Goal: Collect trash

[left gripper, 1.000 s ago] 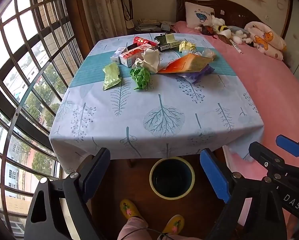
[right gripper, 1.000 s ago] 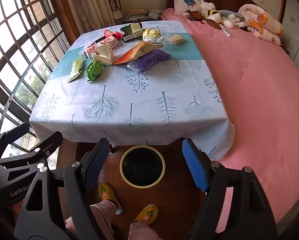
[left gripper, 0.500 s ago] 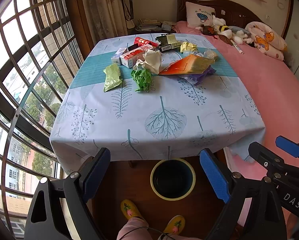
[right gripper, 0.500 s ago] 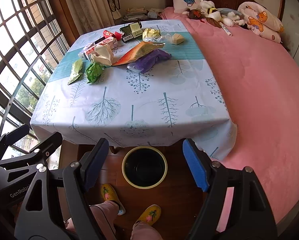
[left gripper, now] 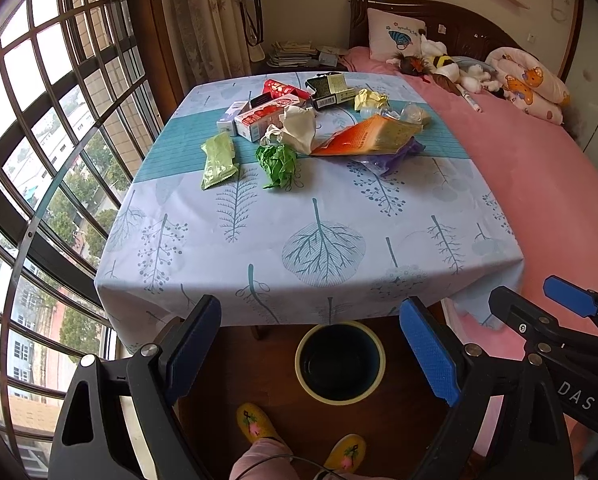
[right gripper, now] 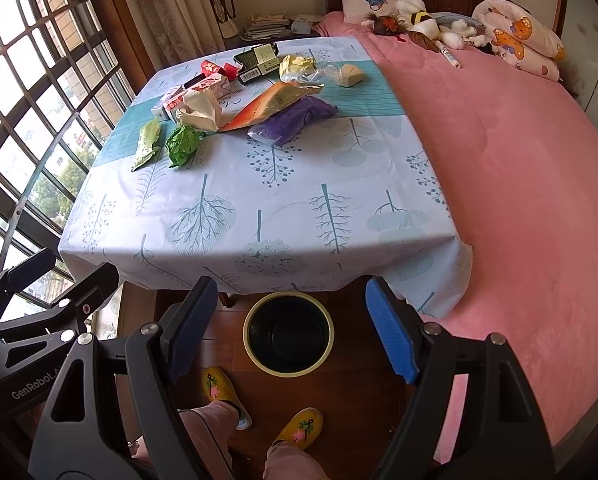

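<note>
Trash lies heaped at the far side of the table [left gripper: 319, 248] [right gripper: 259, 216]: a green wrapper [left gripper: 218, 161] [right gripper: 146, 145], crumpled green paper [left gripper: 280, 165] [right gripper: 184, 145], an orange packet [left gripper: 365, 136] [right gripper: 277, 104], a purple bag [left gripper: 393, 157] [right gripper: 293, 119], white crumpled paper [left gripper: 299, 128] [right gripper: 199, 110] and several small boxes [left gripper: 267, 118]. A yellow-rimmed dark bin [left gripper: 340, 360] [right gripper: 289, 333] stands on the floor below the table's near edge. My left gripper [left gripper: 311, 352] and right gripper [right gripper: 291, 330] both hang open and empty above the bin, well short of the trash.
A pink bed [right gripper: 519, 168] borders the table's right side, with a pillow and soft toys [left gripper: 455, 68] at its head. Barred windows [left gripper: 39, 140] close off the left. The person's yellow slippers [right gripper: 219, 386] stand on the wooden floor by the bin.
Both views have crept slightly; the table and bin sit a touch lower in frame. Both grippers remain open and nothing on the table has moved.
</note>
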`<state>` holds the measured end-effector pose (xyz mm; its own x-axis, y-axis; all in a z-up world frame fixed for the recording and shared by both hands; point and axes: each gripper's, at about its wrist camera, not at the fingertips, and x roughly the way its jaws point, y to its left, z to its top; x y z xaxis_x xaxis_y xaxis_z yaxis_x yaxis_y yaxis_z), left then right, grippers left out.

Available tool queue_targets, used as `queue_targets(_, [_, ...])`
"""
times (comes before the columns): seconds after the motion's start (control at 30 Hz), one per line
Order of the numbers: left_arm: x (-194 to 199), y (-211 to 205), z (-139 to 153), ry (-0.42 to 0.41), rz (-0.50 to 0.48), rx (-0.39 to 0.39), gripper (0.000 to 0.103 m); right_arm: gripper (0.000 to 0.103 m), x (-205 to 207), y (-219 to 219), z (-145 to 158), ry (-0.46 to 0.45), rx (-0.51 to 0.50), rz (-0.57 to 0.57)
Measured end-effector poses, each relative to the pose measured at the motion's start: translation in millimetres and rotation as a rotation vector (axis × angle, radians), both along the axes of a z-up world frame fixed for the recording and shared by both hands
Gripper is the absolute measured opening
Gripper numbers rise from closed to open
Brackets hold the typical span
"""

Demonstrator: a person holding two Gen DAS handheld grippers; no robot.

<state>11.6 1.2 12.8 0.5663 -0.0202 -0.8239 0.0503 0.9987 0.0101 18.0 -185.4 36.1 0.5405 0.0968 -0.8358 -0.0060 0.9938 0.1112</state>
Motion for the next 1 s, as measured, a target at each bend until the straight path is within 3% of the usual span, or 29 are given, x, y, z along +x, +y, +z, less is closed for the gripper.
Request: queue_targets(1.0, [2.9, 0.3, 2.5, 0.024, 0.034, -0.003, 0.092, 0.077, 2.2, -1.1, 2.6, -0.004, 0.025, 0.035])
